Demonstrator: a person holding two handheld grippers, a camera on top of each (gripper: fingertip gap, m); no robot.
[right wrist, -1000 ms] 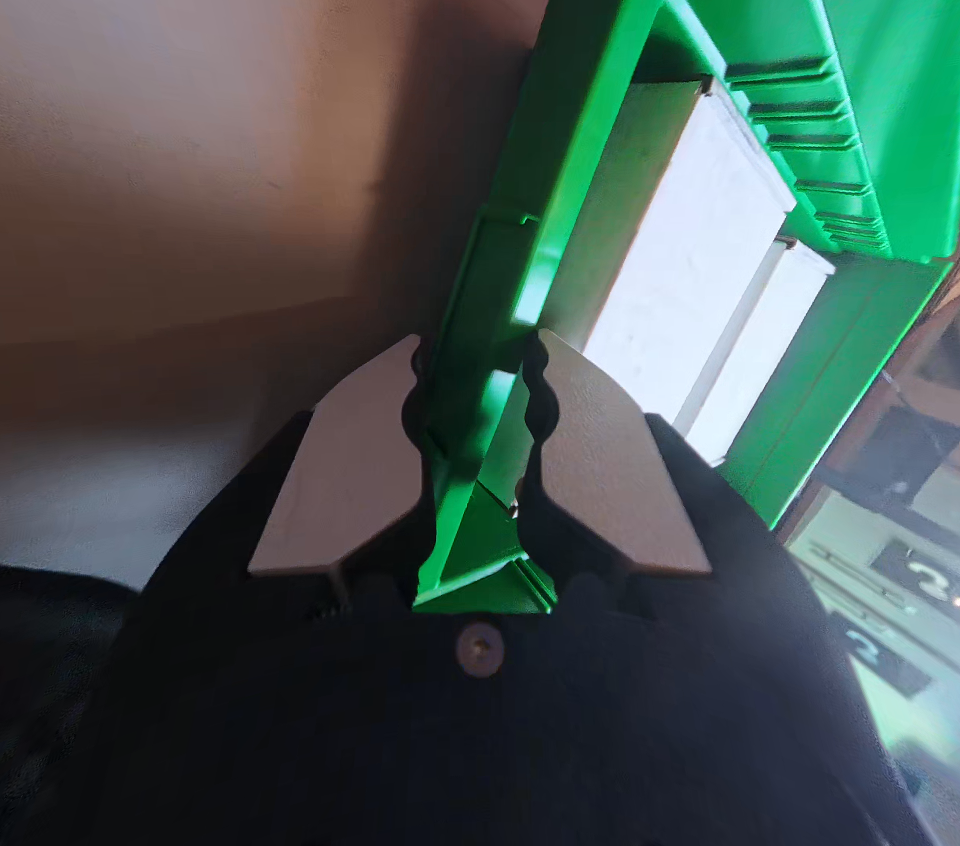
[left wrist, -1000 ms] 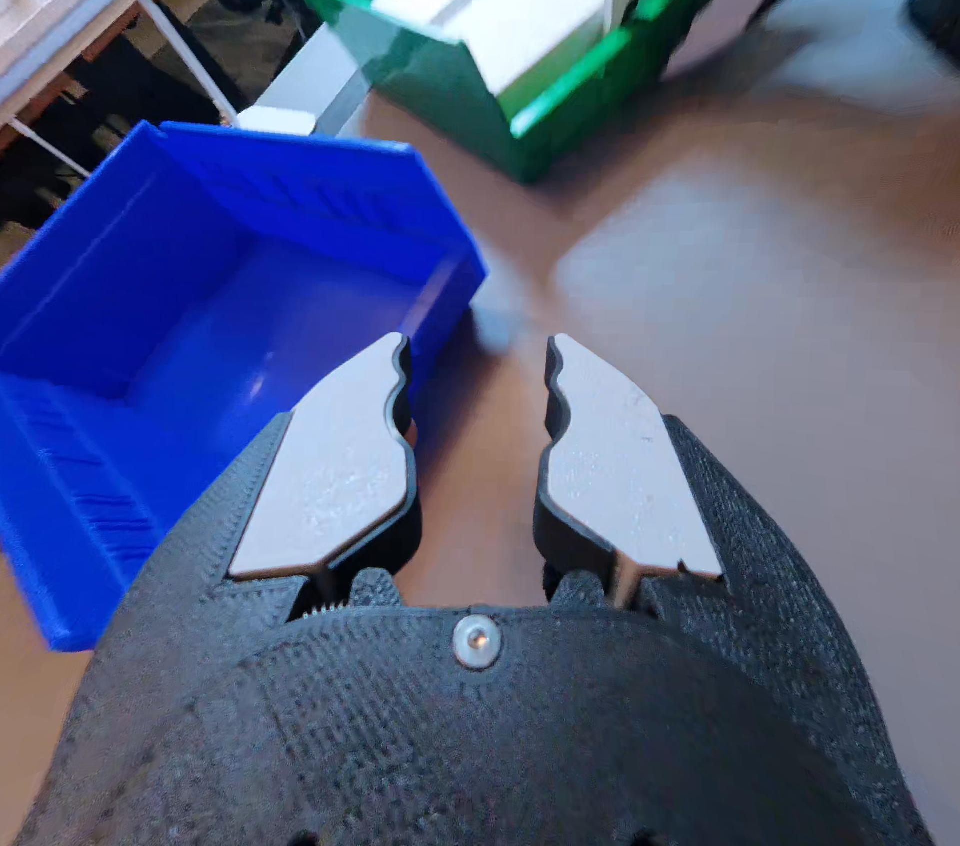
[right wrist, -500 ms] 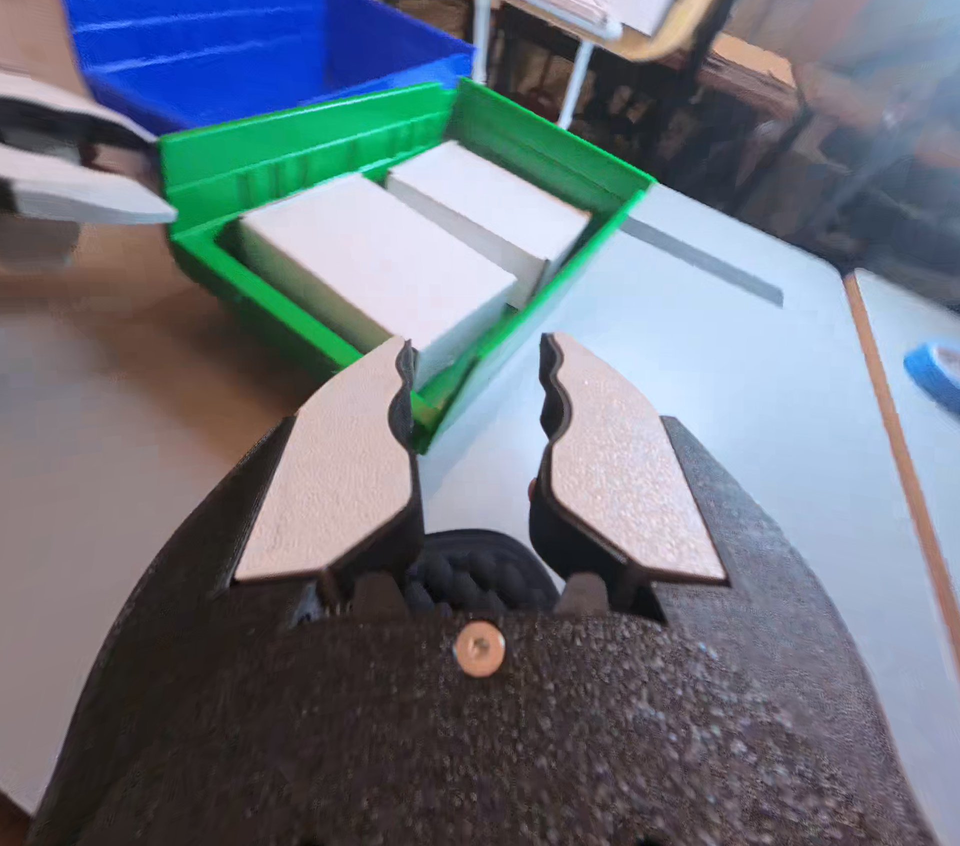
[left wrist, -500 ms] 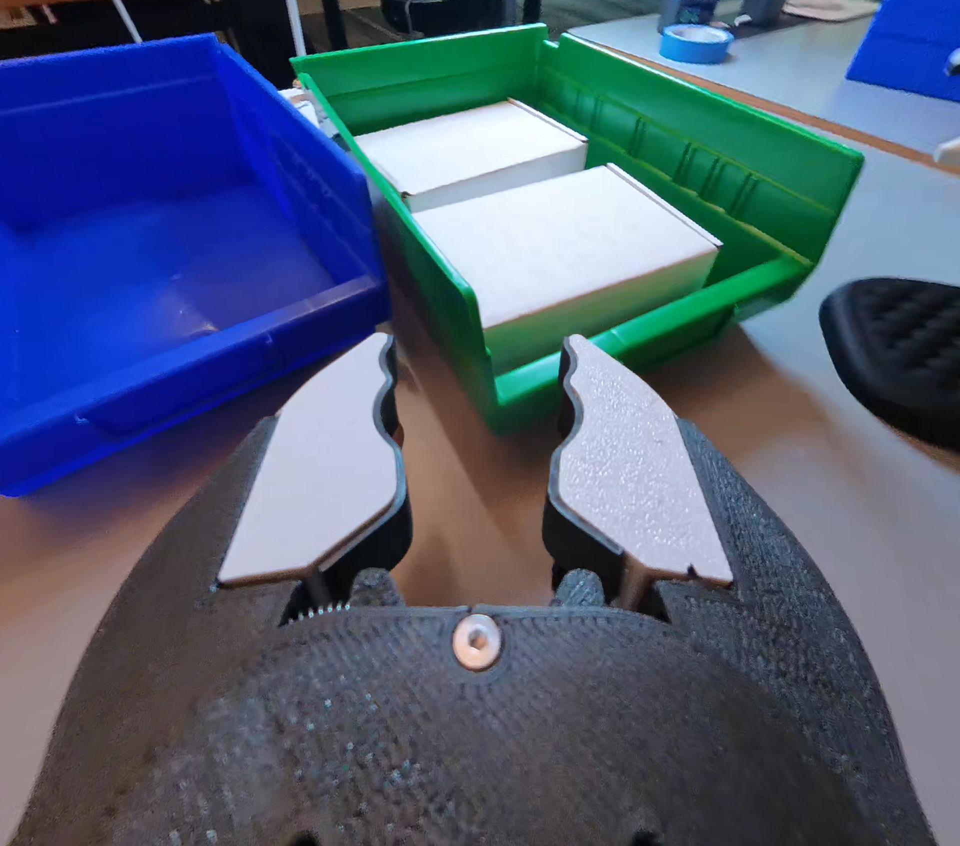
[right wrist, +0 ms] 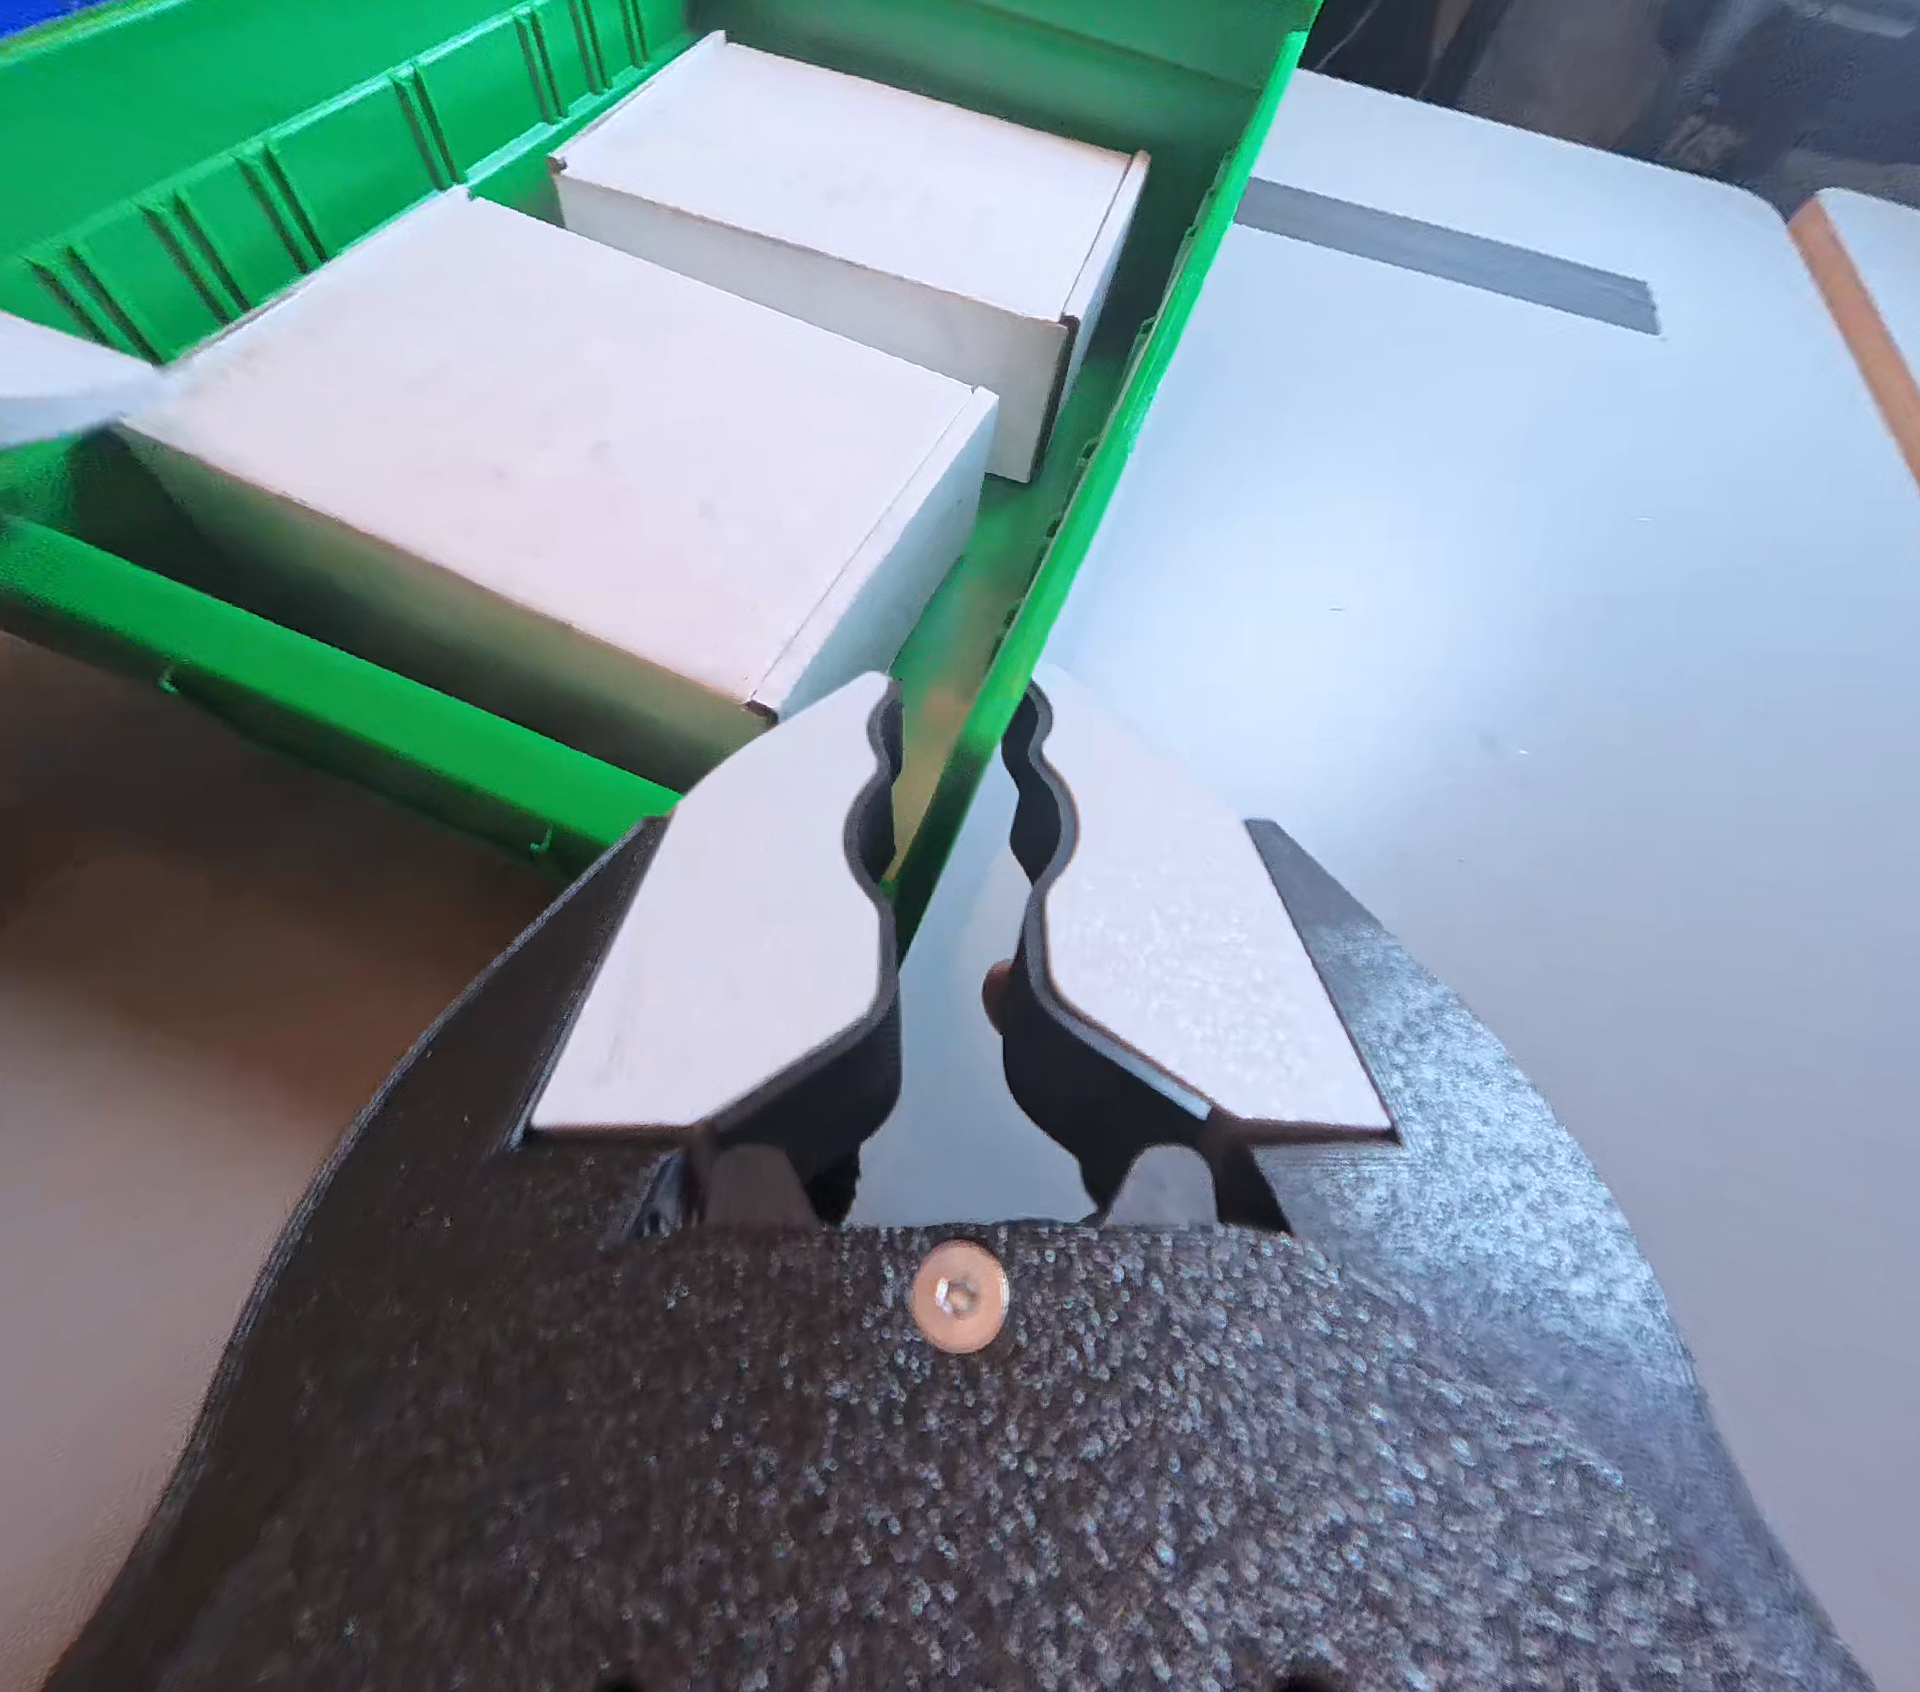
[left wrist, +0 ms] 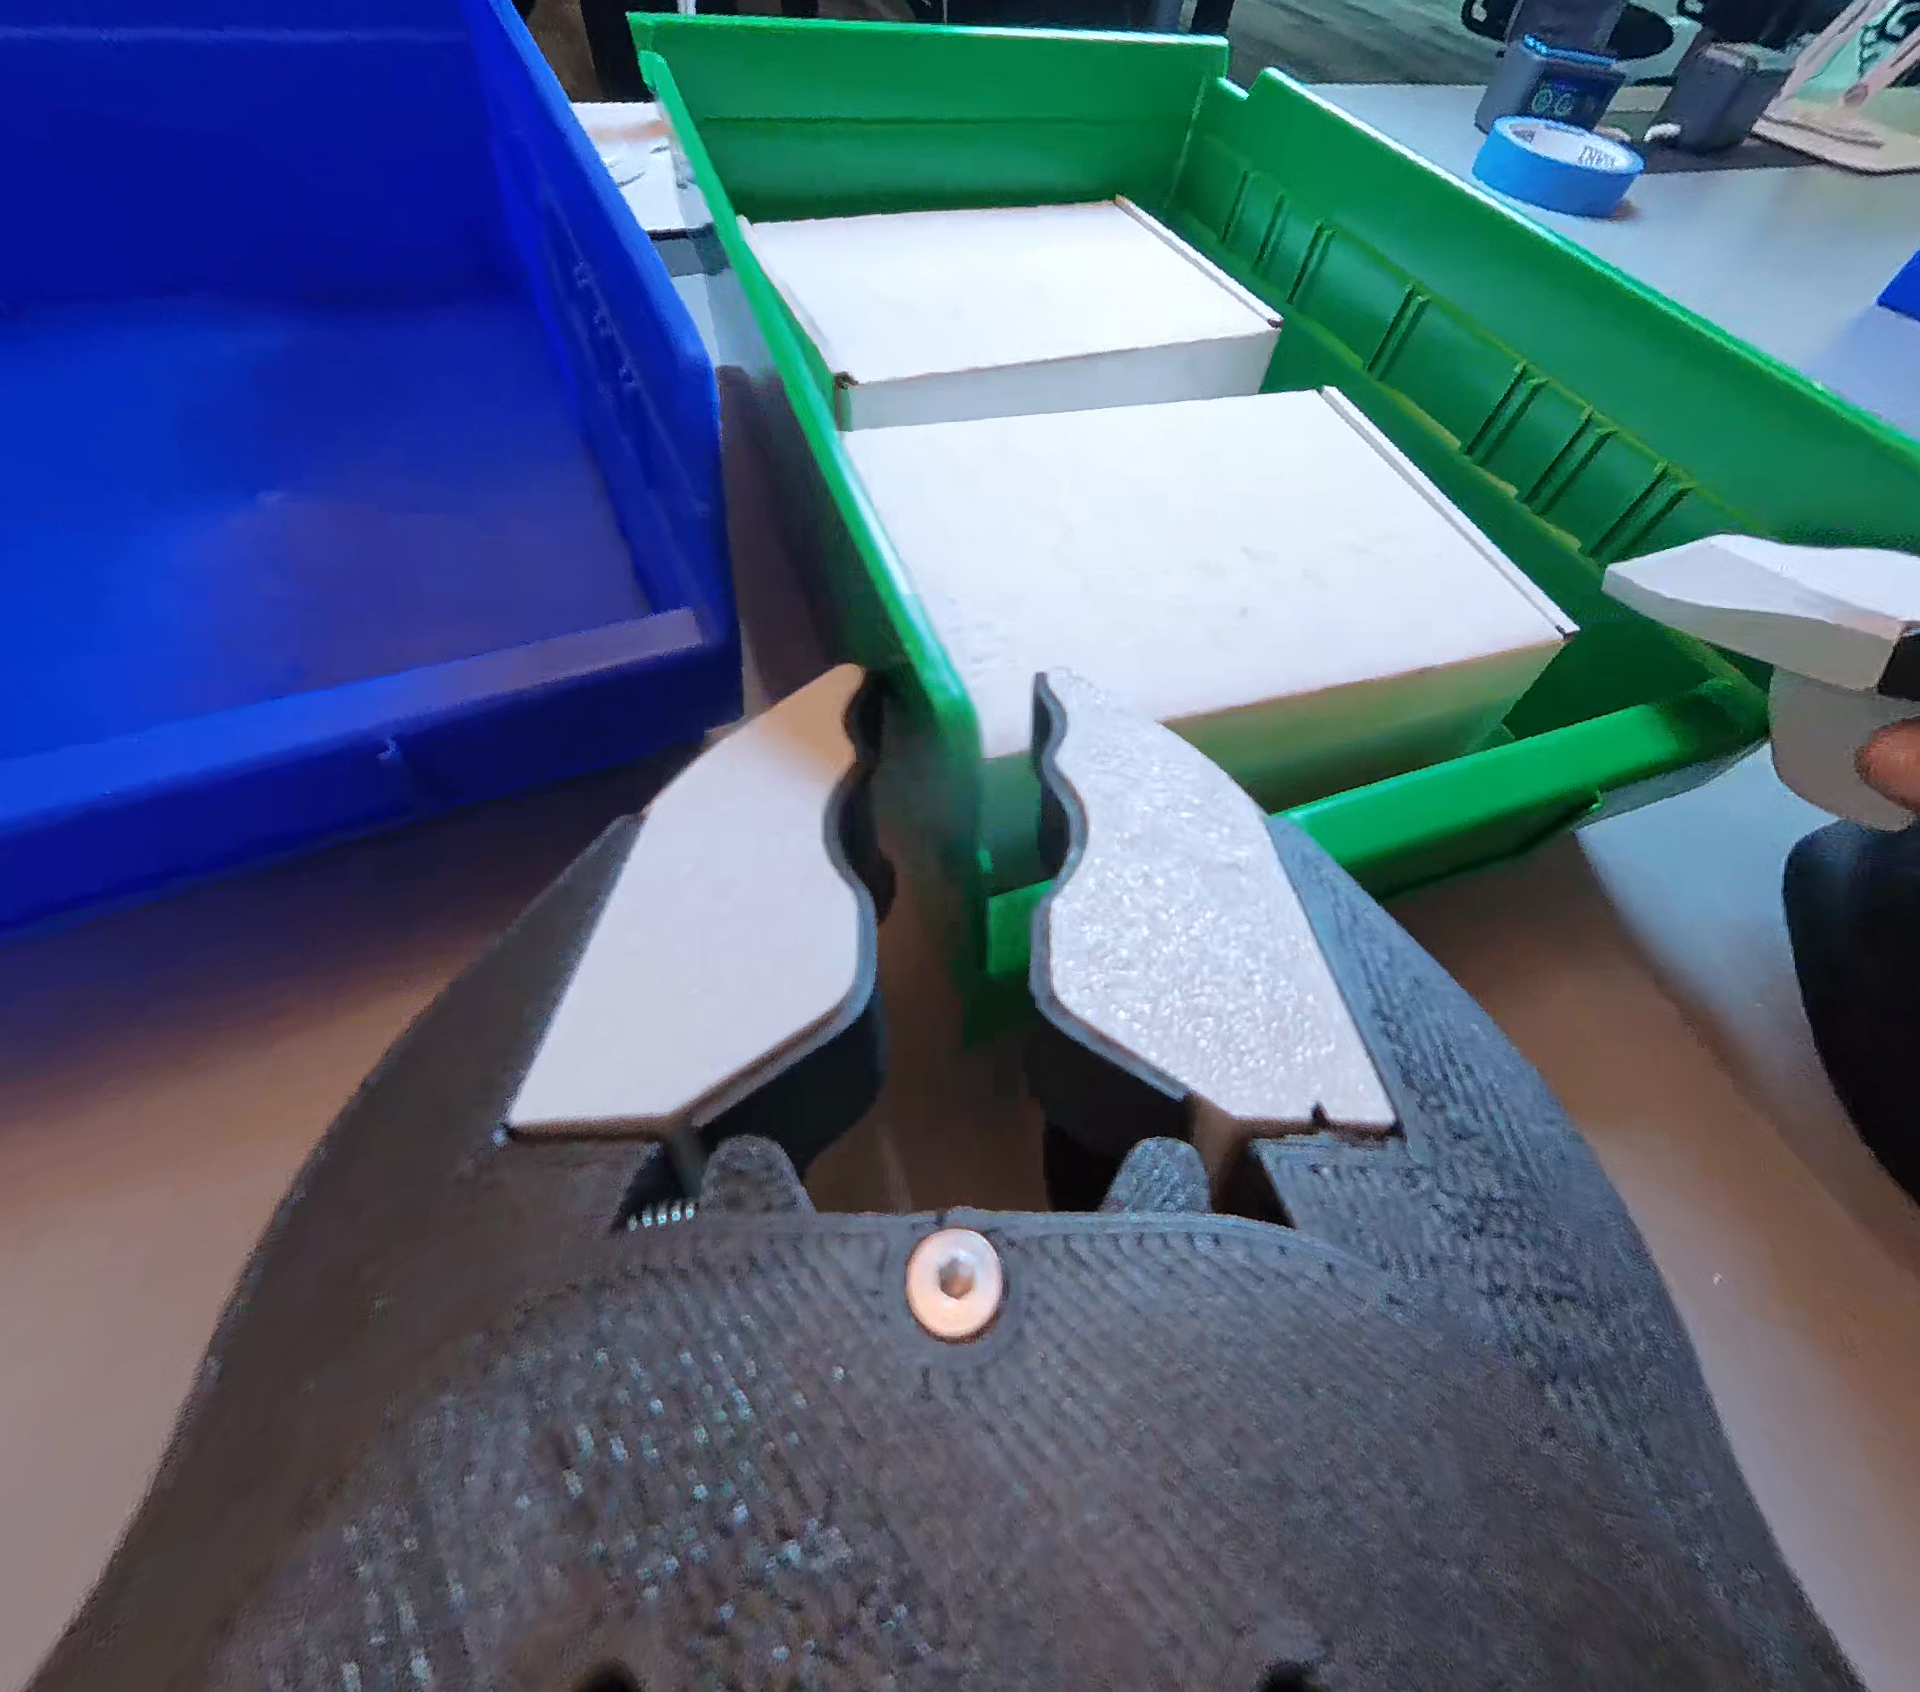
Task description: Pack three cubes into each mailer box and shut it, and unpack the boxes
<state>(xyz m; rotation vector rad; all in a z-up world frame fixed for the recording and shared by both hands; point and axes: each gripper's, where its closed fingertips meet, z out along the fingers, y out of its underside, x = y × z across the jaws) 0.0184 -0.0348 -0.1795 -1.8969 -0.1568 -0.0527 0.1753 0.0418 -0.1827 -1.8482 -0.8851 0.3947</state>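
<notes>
- Where the left wrist view looks, the left hand-held gripper [left wrist: 951, 692] straddles the green bin [left wrist: 1382, 260] wall with a narrow gap, not clamped; two shut boxes [left wrist: 1174, 551] lie inside, a blue bin [left wrist: 312, 416] beside it on the tabletop [left wrist: 1558, 998].
- In the right wrist view, the right hand-held gripper [right wrist: 961, 692], equally narrow, straddles the opposite wall near the tabletop's far edge.

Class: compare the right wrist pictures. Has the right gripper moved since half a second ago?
Yes. The right gripper has moved forward to the green bin: its fingers now straddle the bin's right side wall, where before they sat short of its corner.

Two boxes [left wrist: 1174, 562] fill the green bin [left wrist: 1455, 333] (blue bin [left wrist: 312, 437] open)
</notes>
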